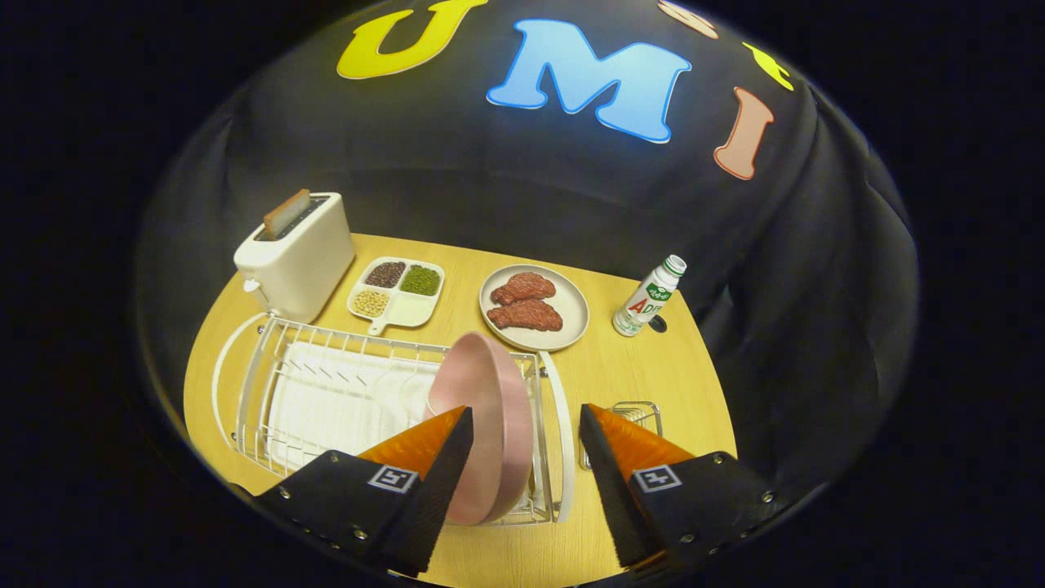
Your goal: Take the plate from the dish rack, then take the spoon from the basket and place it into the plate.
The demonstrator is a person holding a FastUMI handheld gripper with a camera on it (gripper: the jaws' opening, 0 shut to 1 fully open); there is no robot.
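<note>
Both fingers of the gripper point(525, 425) stand wide apart above the pink plate point(482, 400) upright in the dish rack point(326, 359).

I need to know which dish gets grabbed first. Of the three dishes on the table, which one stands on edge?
The pink plate, upright in the dish rack between the open gripper fingers. The meat plate and divided tray lie flat beyond.

claw point(526, 457) spread around plate point(482, 408), rack rail point(559, 433) between fingers
</note>
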